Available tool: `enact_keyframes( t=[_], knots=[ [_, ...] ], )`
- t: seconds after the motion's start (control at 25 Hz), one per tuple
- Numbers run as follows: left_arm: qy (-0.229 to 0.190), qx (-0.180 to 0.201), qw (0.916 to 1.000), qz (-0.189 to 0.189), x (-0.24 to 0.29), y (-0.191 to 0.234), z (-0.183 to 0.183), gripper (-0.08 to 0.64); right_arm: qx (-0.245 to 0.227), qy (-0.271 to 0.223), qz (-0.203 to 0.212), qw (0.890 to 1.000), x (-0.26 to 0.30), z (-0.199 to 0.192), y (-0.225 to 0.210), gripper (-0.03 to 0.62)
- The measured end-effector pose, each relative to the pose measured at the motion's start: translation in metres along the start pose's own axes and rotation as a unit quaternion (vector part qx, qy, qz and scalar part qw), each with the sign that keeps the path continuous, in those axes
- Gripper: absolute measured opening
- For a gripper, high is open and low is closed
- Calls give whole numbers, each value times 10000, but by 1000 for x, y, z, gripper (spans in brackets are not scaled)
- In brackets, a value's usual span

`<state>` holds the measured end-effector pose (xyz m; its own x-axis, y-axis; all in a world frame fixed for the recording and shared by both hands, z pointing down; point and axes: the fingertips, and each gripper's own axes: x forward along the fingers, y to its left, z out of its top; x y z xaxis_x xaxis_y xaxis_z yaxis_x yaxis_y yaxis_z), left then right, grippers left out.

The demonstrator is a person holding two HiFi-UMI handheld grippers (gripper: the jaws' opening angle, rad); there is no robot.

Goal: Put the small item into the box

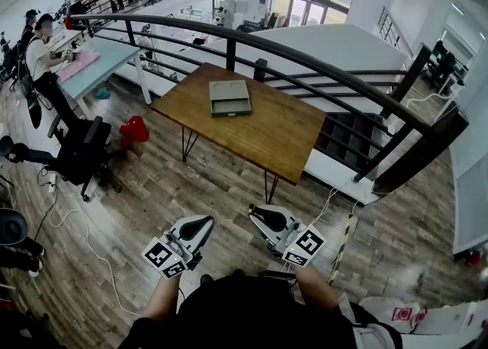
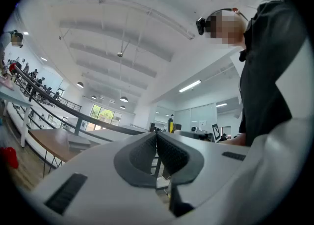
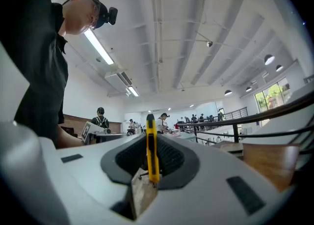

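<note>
Only the right gripper view shows the slim yellow plastic item (image 3: 152, 140) clamped in the right tool (image 1: 265, 216), the left tool (image 2: 157, 145) has its ribbed dark pads pressed together, empty, and the head view shows the flat grey box (image 1: 229, 97) well apart on the wooden table (image 1: 282, 134).

Two grippers (image 1: 200, 227) (image 1: 260, 213), one box (image 1: 229, 97), one table (image 1: 286, 132), one yellow item (image 3: 151, 145)

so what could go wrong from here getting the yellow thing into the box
1. The thin yellow item sits edge-on in the right gripper and pokes past the jaws, so it might pivot or slip on the way.
2. The box lies on the table some way off, and a cable on the floor near the route could trip the person.
</note>
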<state>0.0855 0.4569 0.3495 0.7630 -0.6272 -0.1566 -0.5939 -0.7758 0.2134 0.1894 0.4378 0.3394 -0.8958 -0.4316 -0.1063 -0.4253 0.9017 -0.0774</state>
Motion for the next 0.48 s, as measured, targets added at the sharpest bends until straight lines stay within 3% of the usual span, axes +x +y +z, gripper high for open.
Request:
enact_keyframes(
  t=[0.24, 0.48],
  knots=[
    [79, 24, 10000, -49, 15, -15, -7, 17, 20, -66, 21, 10000, -20, 4, -4, 69],
    [1, 105, 9997, 239, 16, -4, 2, 17, 65, -89, 30, 9999, -35, 4, -16, 71]
  ],
)
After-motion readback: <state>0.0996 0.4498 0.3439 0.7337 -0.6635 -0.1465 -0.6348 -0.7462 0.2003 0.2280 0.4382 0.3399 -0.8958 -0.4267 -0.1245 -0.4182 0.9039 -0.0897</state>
